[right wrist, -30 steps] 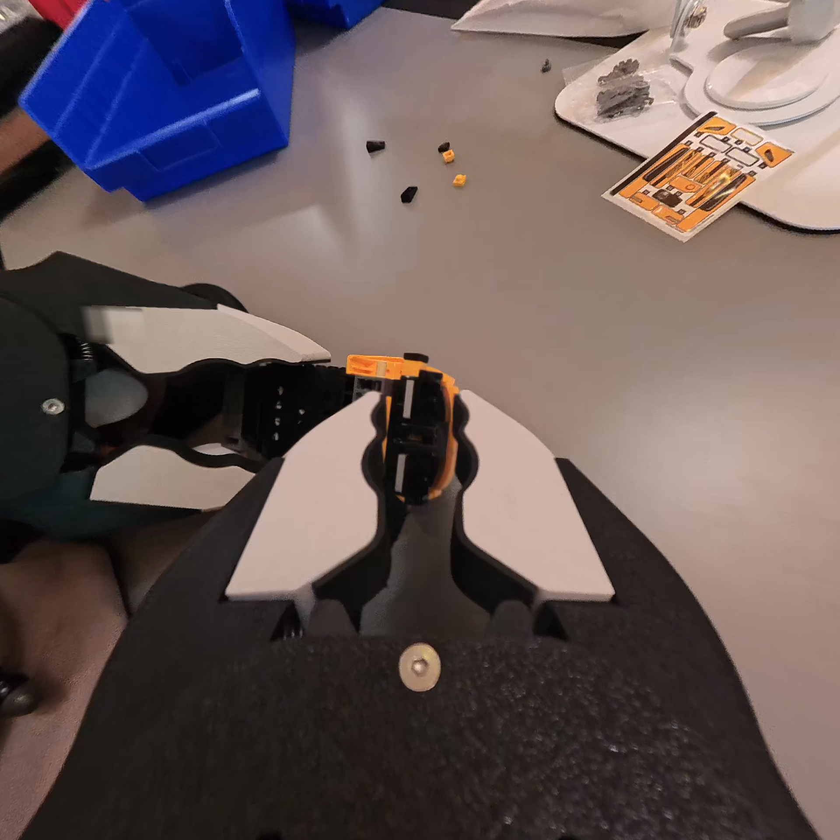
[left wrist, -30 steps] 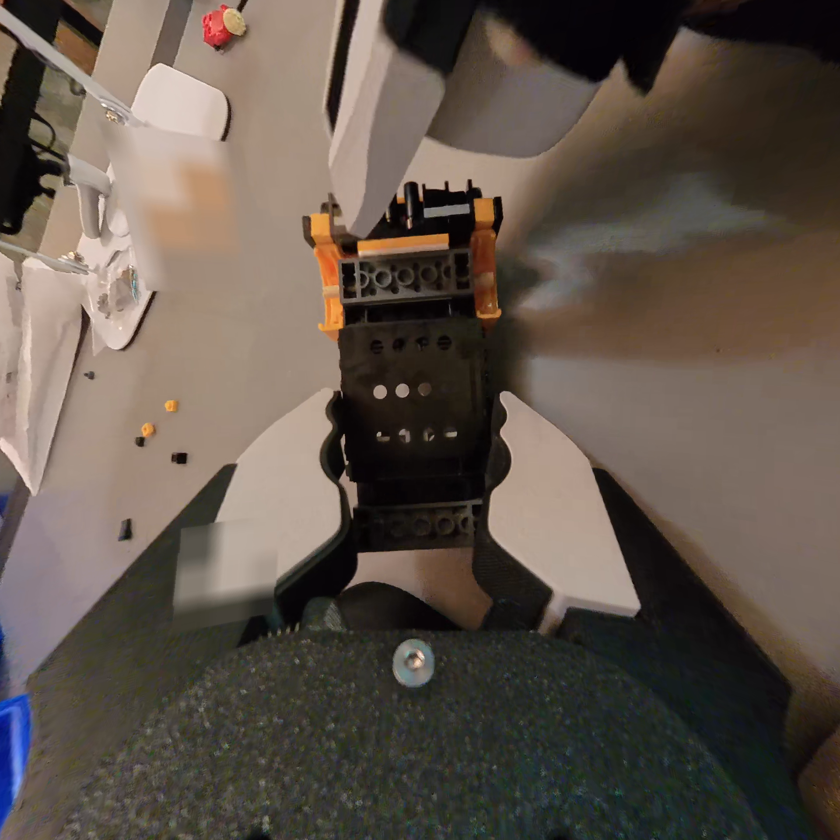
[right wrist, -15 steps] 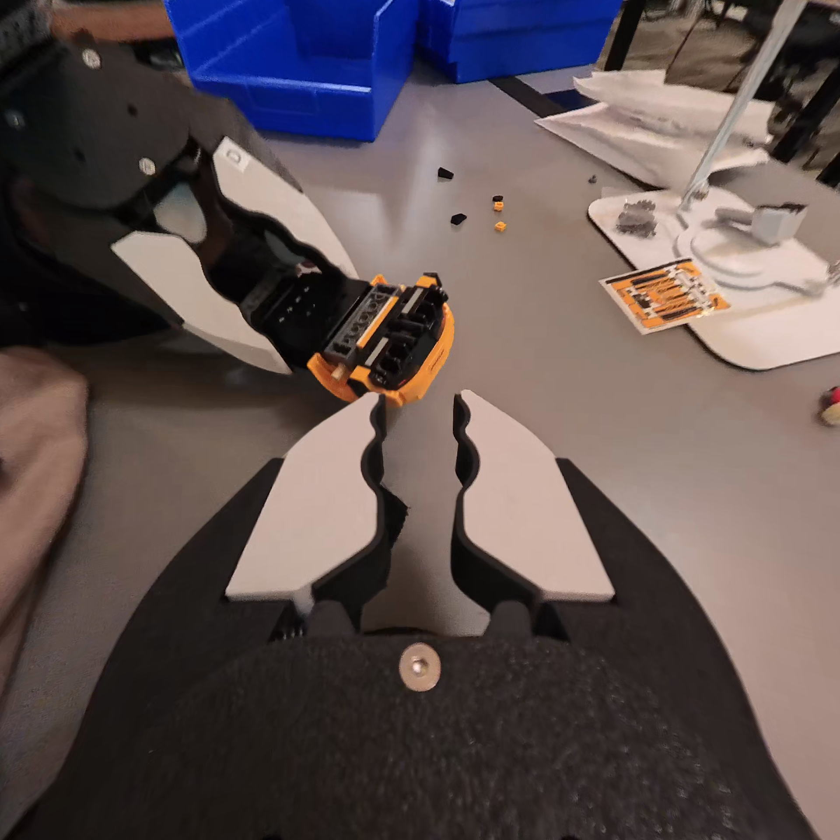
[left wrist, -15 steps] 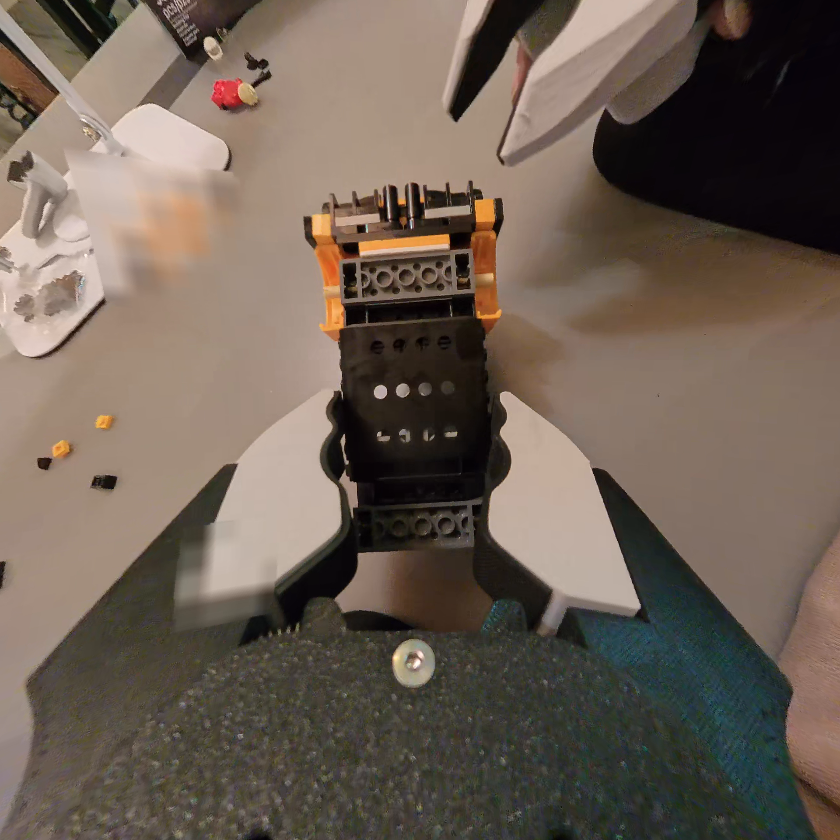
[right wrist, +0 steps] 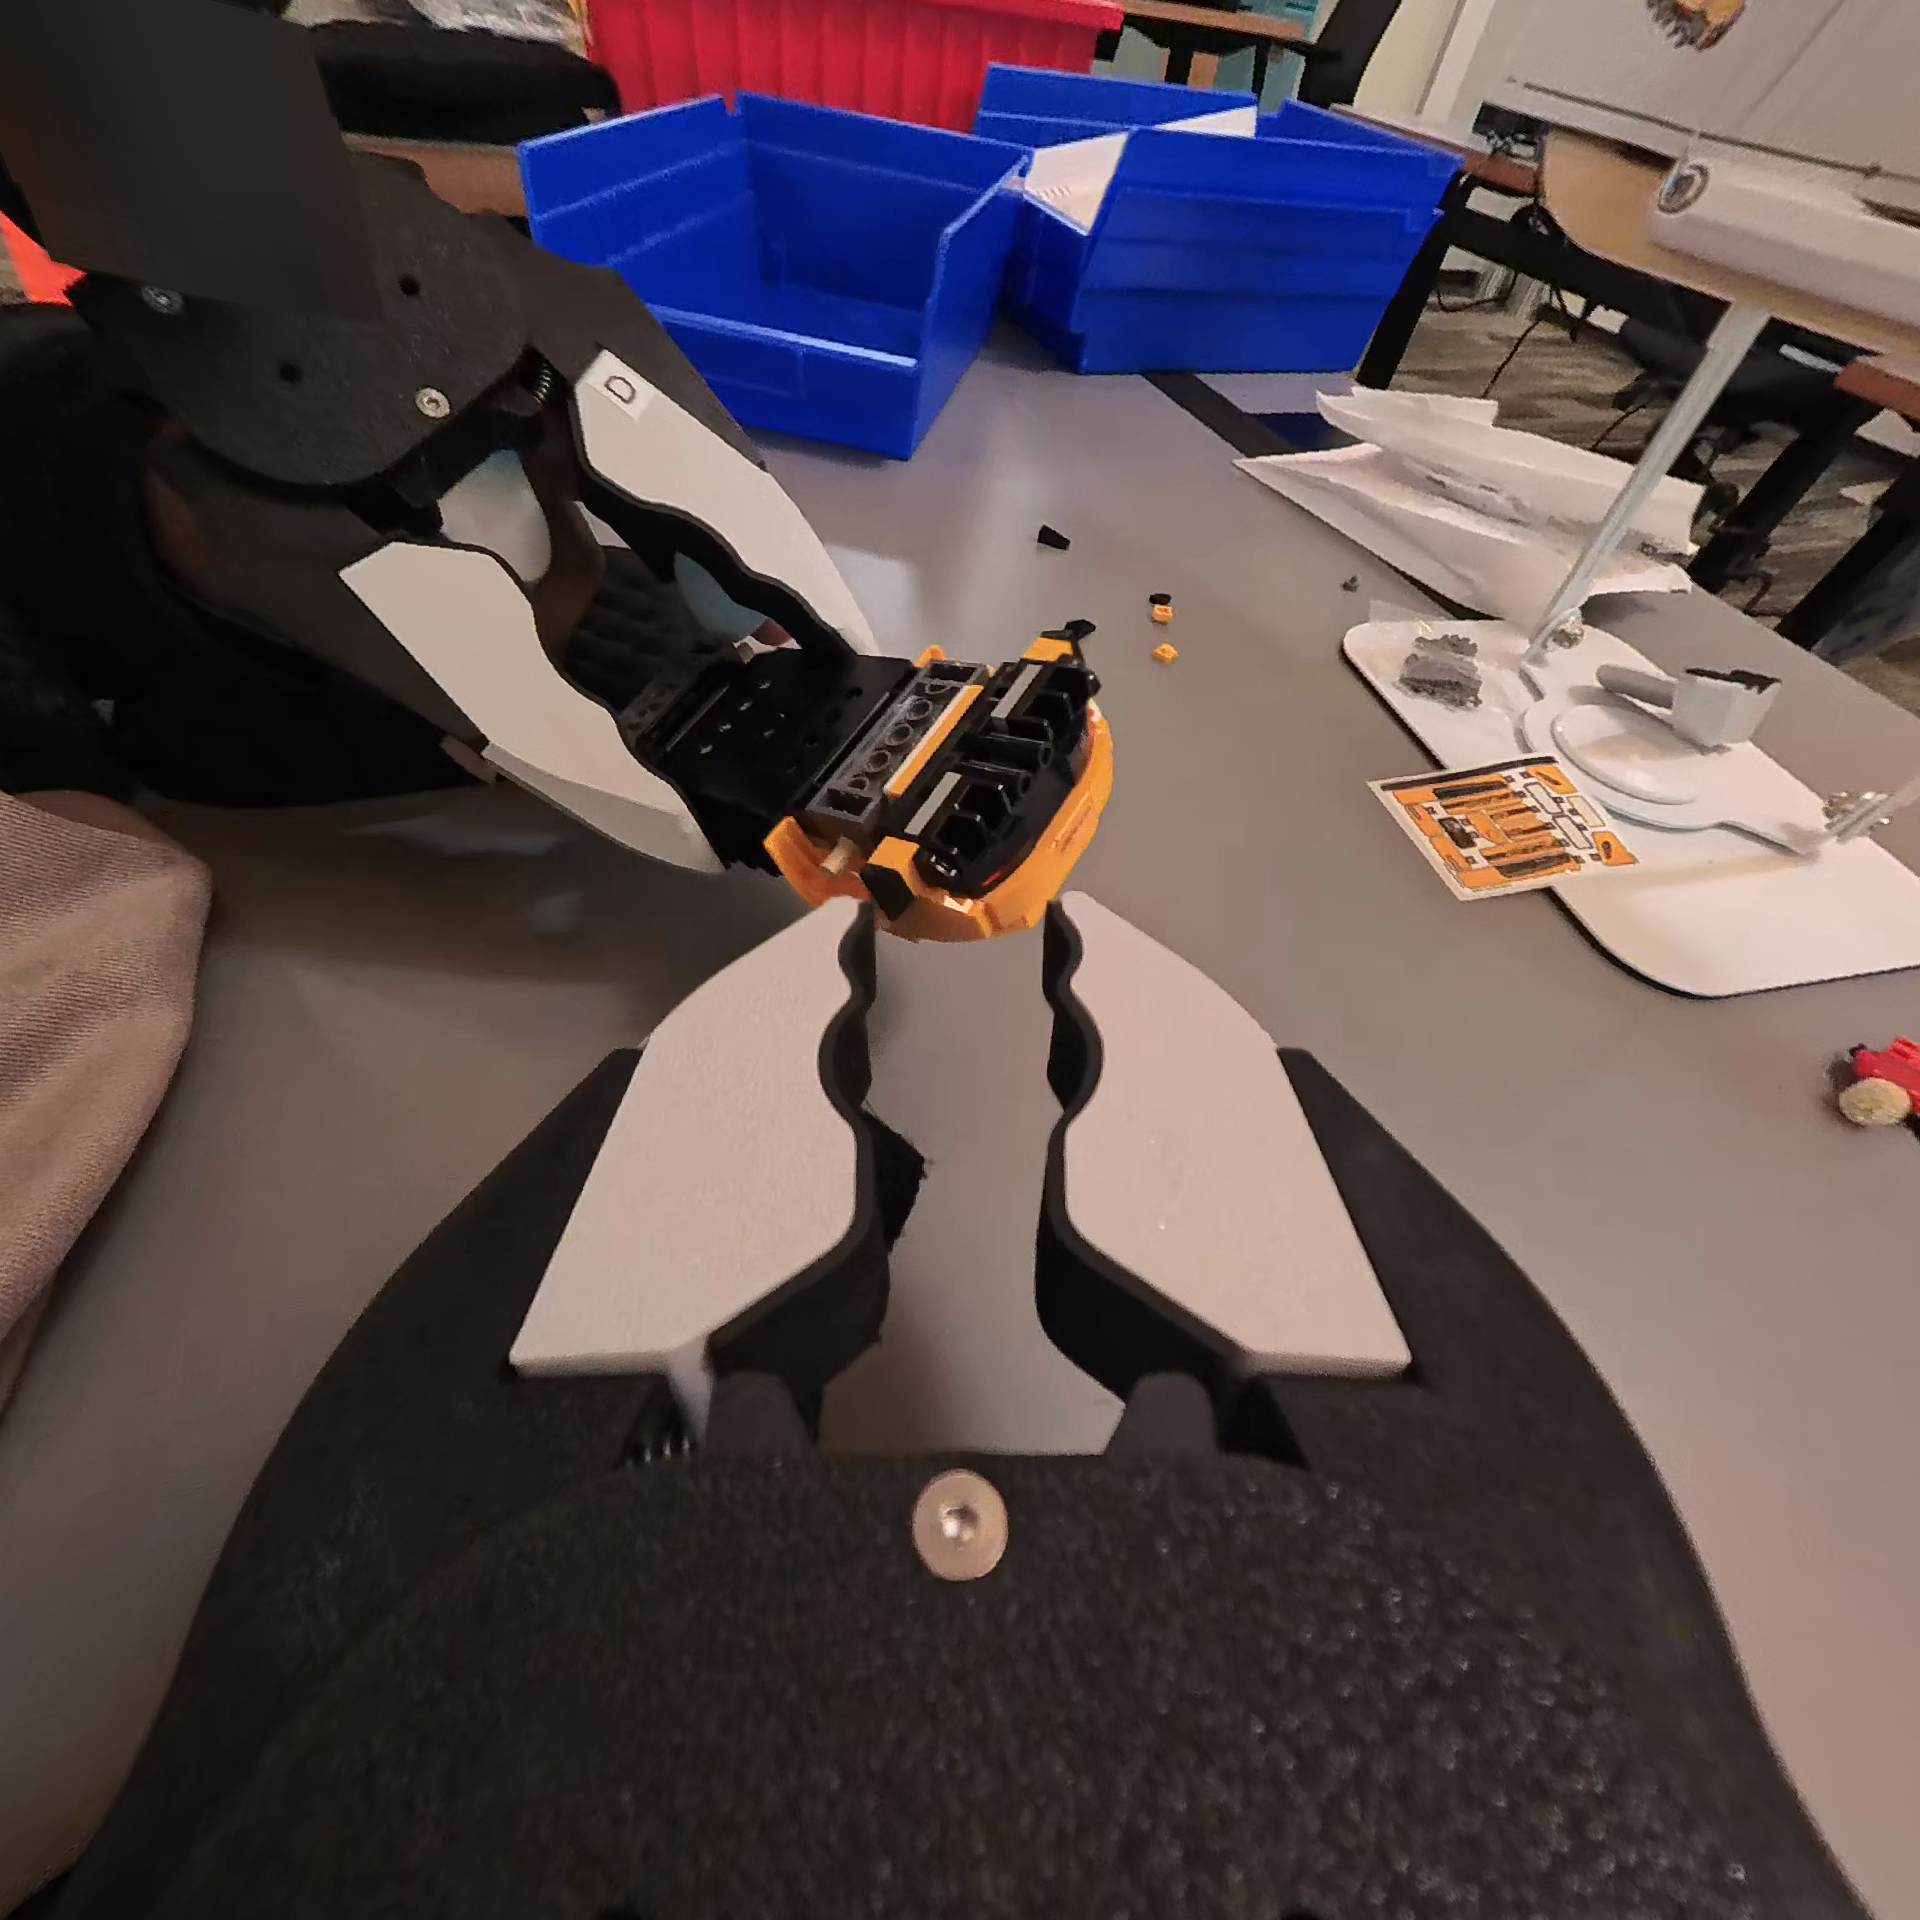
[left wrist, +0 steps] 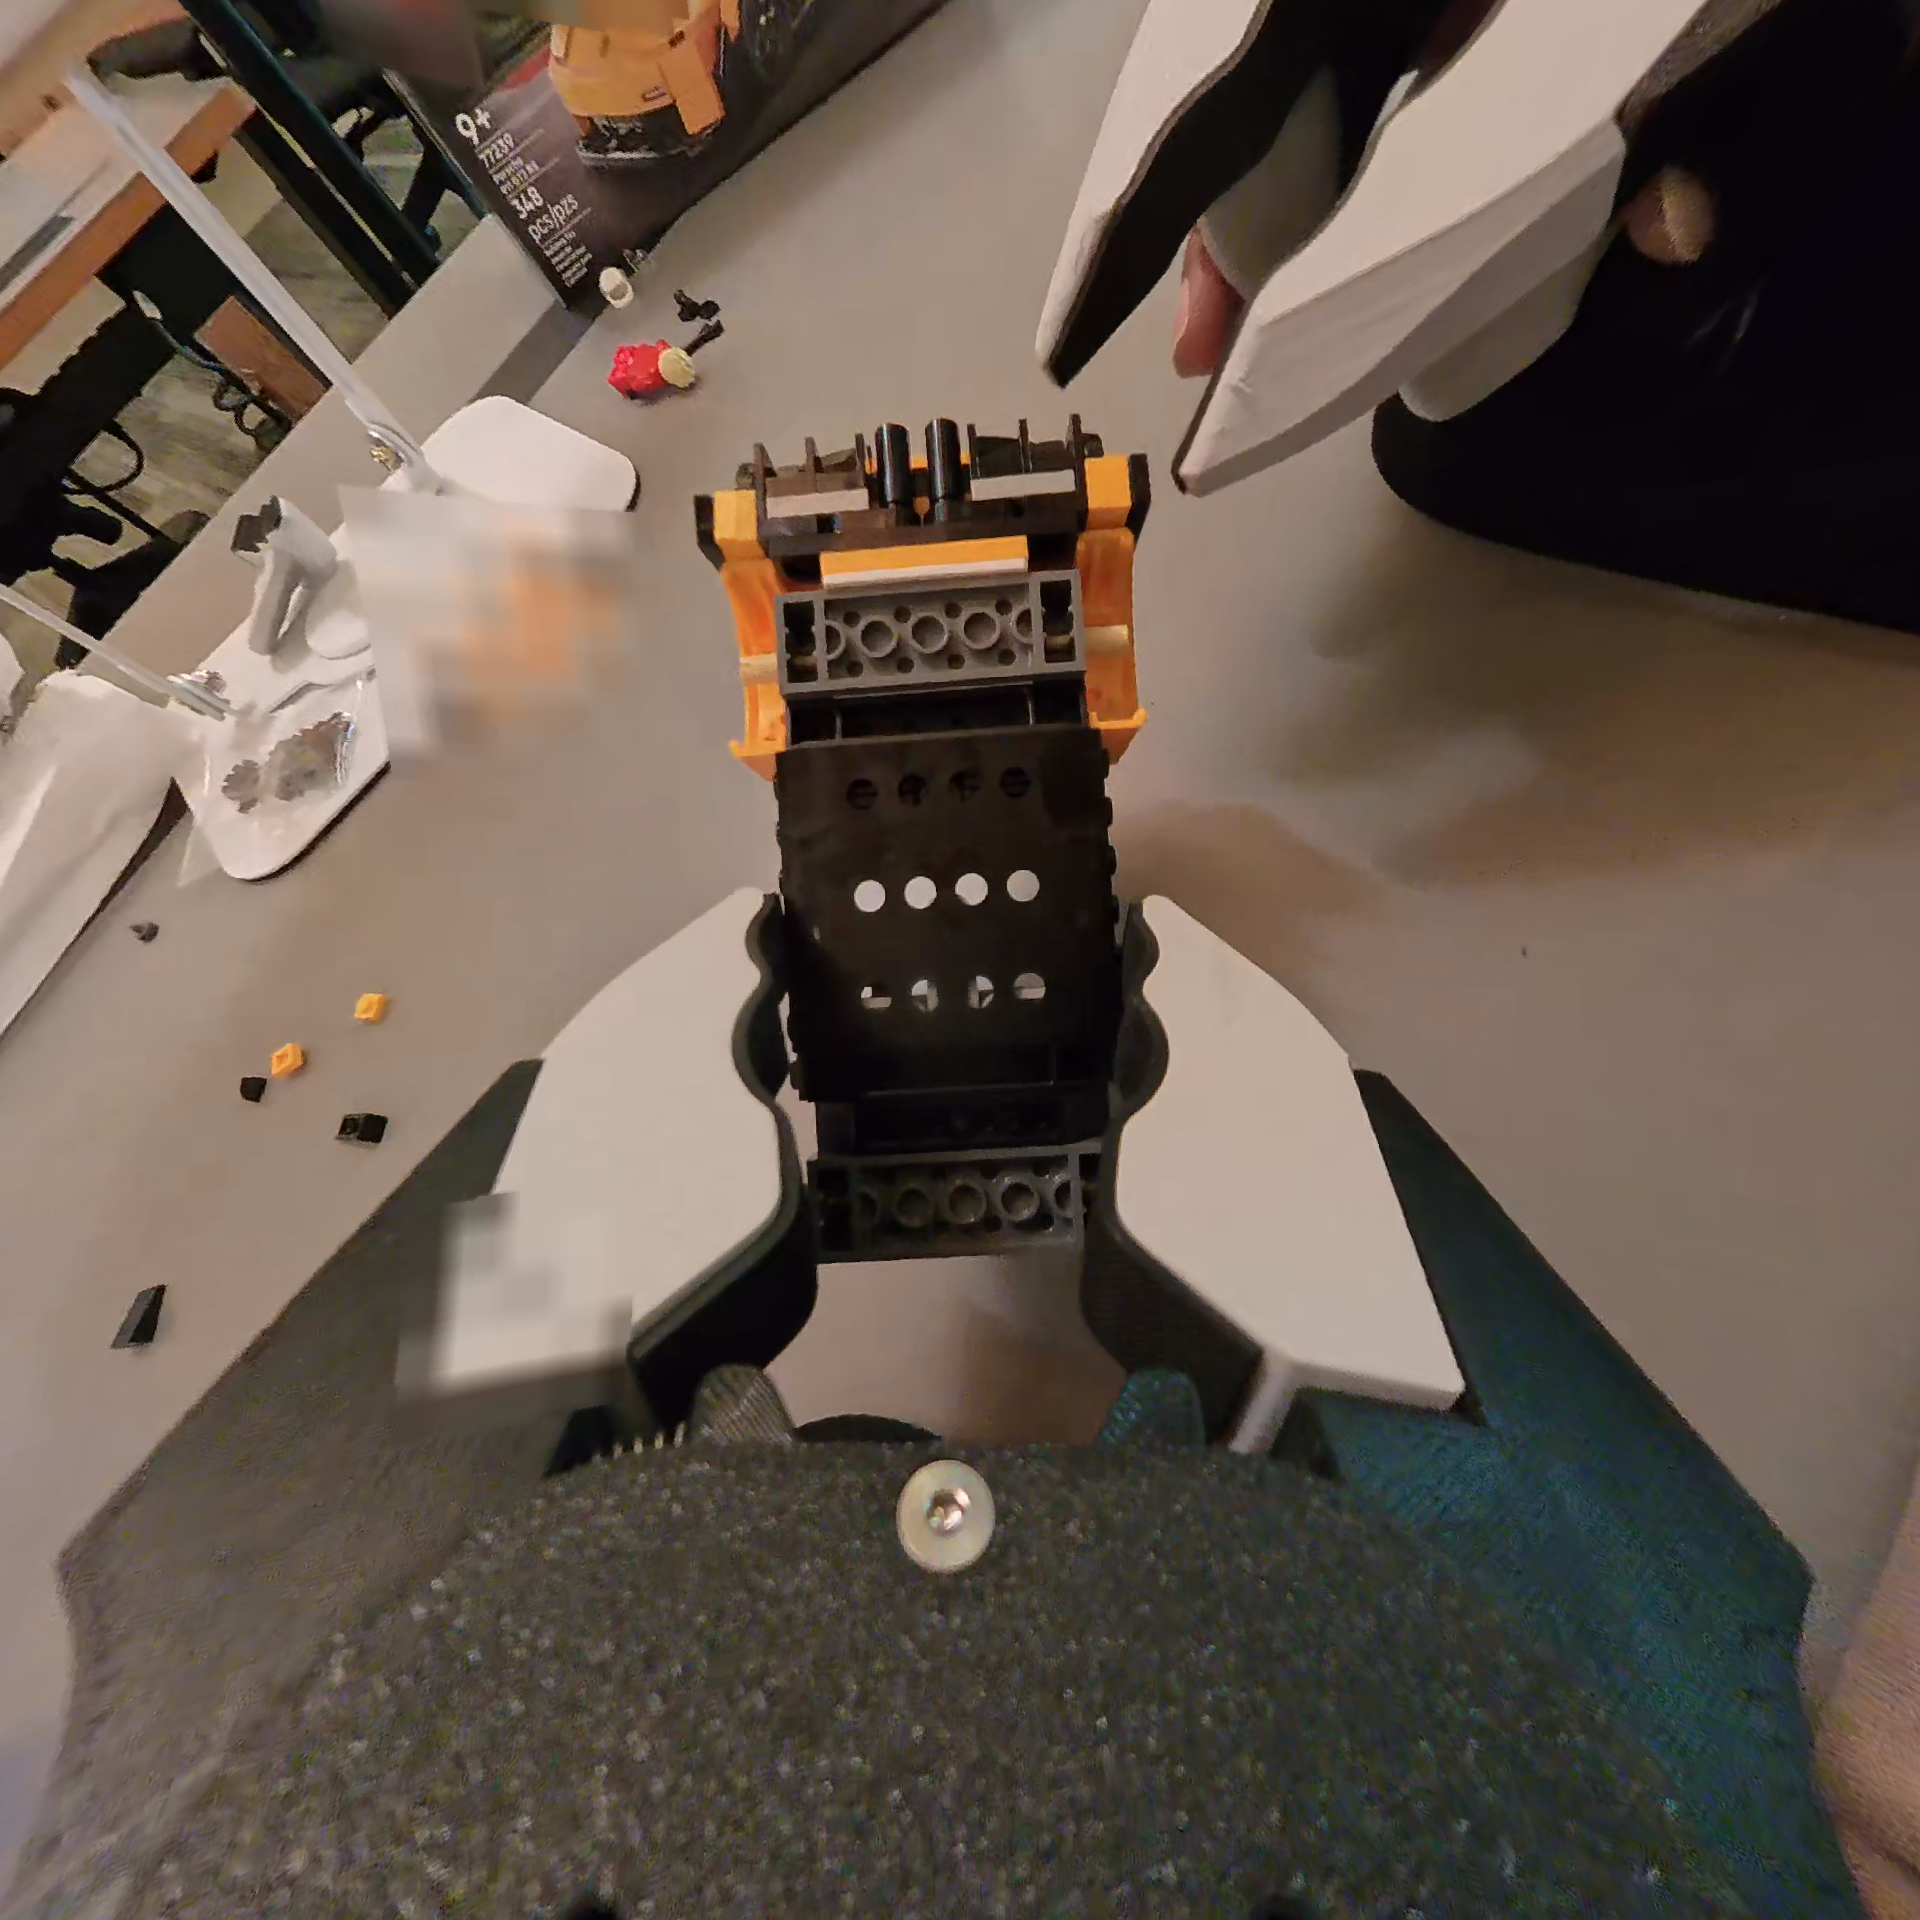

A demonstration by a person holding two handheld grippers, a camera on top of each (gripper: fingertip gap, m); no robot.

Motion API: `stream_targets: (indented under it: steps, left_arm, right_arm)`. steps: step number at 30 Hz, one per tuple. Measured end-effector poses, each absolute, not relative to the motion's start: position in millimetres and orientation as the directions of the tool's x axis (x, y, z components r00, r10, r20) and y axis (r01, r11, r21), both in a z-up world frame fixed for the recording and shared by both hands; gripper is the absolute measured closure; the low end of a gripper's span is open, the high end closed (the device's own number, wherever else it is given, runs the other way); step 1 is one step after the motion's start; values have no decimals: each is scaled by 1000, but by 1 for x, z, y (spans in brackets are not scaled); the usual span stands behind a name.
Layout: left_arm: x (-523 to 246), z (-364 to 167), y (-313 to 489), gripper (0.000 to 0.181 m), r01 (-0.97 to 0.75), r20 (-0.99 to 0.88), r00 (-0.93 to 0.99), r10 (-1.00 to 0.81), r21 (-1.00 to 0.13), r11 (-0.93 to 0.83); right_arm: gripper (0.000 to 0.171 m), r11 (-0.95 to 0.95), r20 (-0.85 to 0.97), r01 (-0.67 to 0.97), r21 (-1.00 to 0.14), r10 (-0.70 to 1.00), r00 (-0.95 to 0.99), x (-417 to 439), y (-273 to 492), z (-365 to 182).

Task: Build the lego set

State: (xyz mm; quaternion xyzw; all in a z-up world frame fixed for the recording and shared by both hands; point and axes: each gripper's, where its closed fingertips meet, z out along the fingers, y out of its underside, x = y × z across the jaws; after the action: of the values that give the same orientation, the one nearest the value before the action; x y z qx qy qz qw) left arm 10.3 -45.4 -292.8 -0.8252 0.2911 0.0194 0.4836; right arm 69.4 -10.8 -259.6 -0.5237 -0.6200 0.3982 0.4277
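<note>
left gripper [left wrist: 940, 1029]: clamped on the black chassis end of the lego car build [left wrist: 935, 790], one finger on each long side, holding it up off the desk [left wrist: 1558, 935] with the orange end poking out forward

right gripper [right wrist: 951, 997]: jaws parted and holding nothing, tips sitting just beside the orange end of the build, not touching as far as I can tell

where the build is: in the air between the two grippers, underside turned up toward the left wrist view, so you see the grey holed beams and the black plate with round holes

how it'll handle: light, stiff plastic, smooth sides so probably a bit slippy. My guess is the orange fender bits and the little black pegs at the front would pop off if you squeeze there

where to grab: I'd go for the flat black sides or the grey beam across the width and leave the curved orange shell alone

loose parts: a few small orange and black pieces [left wrist: 312, 1070] lying well apart from the build

other stuff: sticker sheet [right wrist: 1507, 836] on a white base, blue bins [right wrist: 810, 270] at the back, a red figure piece [left wrist: 649, 366] near the set's box [left wrist: 665, 135]
</note>
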Motion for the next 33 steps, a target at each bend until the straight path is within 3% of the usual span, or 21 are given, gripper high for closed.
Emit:
stream_targets:
  steps: [7,16,28,33]
  left_arm:
    - [6,-290,-44,120,-525,-372,827,-422,-780,-341]
    - [-4,-294,-38,120,-698,-609,716,-342,-627,-346]
    - [-5,-302,-39,120,-771,-698,632,-336,-524,-362]
    - [-5,-306,-40,120,-764,-688,639,-343,-521,-380]
  right_arm:
    - [141,140,125,289,-947,990,-70,66,-15,-256]
    - [142,-154,-98,285,-946,974,204,36,-2,-238]
    - [151,-219,-103,379,-899,948,302,21,4,-263]
    - [142,-209,-75,393,-896,941,331,22,9,-266]
